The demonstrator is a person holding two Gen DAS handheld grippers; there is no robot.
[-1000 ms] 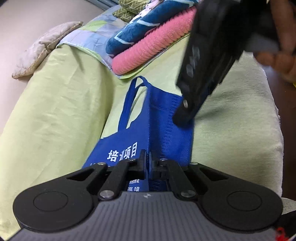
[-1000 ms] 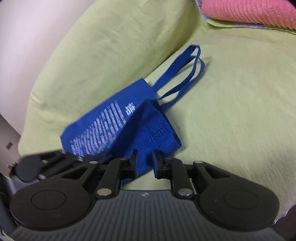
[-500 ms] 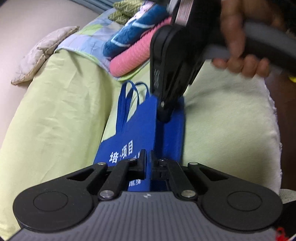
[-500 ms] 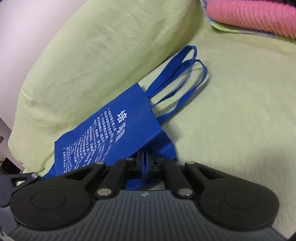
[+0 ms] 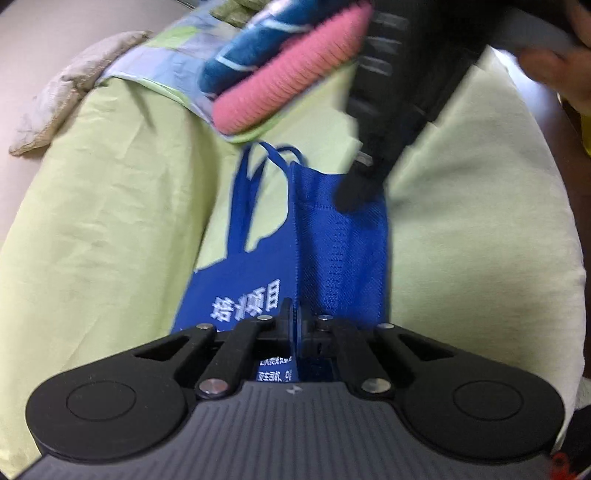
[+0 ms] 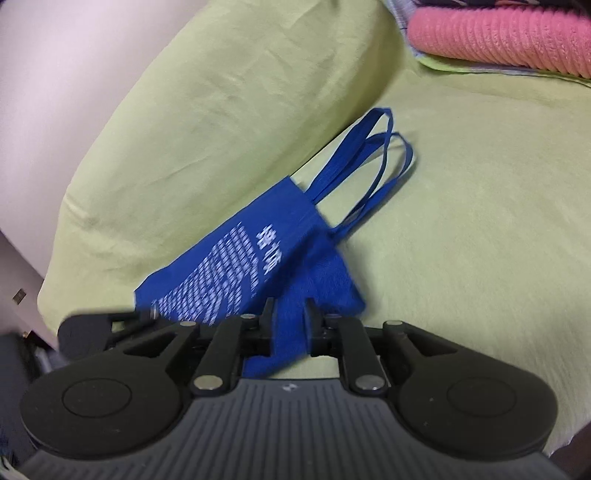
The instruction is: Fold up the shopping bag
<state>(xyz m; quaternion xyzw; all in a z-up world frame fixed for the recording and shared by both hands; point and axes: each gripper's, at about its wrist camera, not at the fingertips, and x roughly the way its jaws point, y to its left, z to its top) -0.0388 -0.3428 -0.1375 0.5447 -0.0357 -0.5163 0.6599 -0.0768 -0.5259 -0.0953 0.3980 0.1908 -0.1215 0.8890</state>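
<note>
Blue bag point(image 5: 332, 236): we count 1 fold made, more left. Left gripper point(image 5: 296, 317) clamps its edge; right gripper point(image 6: 290, 314), jaws just opening, straddles cloth loosely.

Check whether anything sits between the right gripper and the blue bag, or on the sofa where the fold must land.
Nothing visible does. The blue bag already runs between the right gripper jaws, which have just been opening. The green sofa cover beside it is bare; the pink towel lies farther back.
</note>
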